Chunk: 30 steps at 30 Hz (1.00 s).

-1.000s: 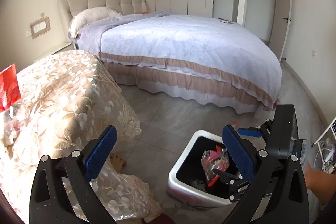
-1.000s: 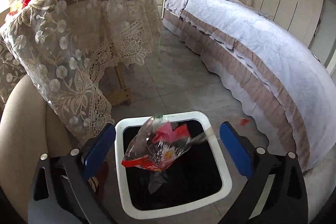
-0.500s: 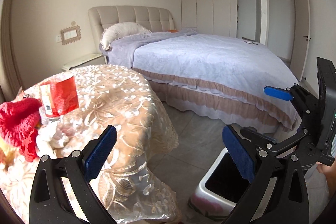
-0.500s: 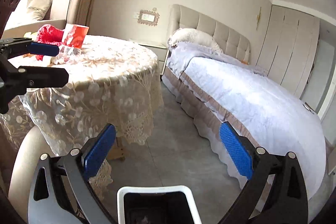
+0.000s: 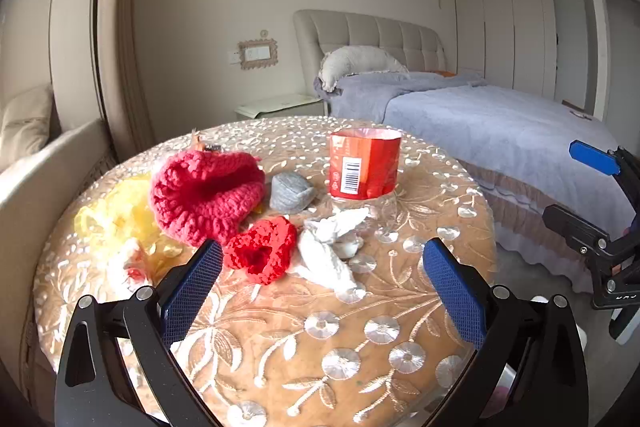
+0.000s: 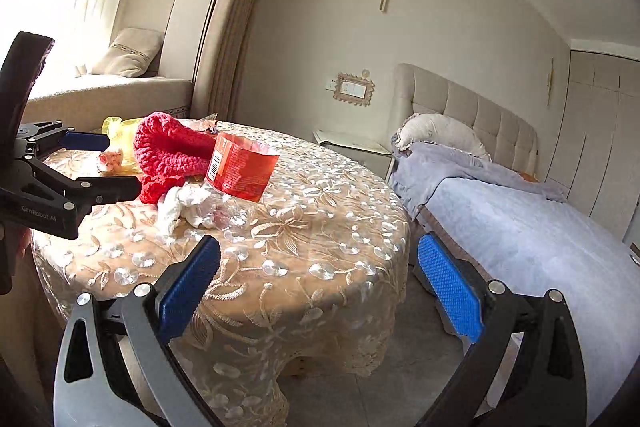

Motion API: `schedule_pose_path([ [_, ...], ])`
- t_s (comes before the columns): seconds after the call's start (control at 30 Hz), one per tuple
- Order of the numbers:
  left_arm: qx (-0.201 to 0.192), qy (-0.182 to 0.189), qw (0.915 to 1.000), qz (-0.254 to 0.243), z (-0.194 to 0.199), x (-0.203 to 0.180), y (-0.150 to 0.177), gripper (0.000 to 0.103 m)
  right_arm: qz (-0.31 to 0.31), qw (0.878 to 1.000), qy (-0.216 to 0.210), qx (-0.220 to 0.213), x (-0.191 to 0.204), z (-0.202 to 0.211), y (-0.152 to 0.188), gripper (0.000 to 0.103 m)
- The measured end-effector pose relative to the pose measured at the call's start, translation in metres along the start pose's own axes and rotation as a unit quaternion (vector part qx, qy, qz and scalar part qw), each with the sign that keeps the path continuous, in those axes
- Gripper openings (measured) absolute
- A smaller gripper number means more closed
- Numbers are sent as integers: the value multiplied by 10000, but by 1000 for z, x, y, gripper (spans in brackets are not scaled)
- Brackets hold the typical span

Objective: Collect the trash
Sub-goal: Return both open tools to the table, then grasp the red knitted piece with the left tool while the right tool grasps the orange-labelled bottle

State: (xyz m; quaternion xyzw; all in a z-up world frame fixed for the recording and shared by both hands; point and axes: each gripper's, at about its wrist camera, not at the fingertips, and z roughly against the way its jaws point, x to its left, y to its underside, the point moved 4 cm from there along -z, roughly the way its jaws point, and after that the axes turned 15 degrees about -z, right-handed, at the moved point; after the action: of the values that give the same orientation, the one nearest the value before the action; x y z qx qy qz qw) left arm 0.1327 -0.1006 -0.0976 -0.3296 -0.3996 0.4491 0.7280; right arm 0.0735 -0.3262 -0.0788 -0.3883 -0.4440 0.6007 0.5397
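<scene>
Where the bin filled view before, both tools [image 5: 320, 279] [image 6: 320, 275] spread empty, facing table [image 5: 380, 307], red wrapper [image 5: 364, 163].

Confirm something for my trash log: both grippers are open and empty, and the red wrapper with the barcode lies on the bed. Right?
Not quite. The red wrapper with the barcode stands on the round table, not on the bed; the left wrist view shows it beside the crumpled tissue. The rest holds: the left gripper and right gripper are both open and empty.
</scene>
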Motion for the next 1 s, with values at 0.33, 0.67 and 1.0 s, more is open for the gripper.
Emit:
schedule_pose_path([
  [0.33, 789, 160, 9967, 71, -50, 53, 24, 98, 61, 9997, -208, 135, 40, -43, -19, 99],
  [0.67, 1456, 1188, 9822, -2, -92, 48, 33, 44, 83, 9990, -129, 424, 46, -66, -18, 99],
  [1.0, 1031, 1295, 9861, 122, -67, 61, 25, 15, -25, 9980, -283, 561, 52, -78, -17, 99],
])
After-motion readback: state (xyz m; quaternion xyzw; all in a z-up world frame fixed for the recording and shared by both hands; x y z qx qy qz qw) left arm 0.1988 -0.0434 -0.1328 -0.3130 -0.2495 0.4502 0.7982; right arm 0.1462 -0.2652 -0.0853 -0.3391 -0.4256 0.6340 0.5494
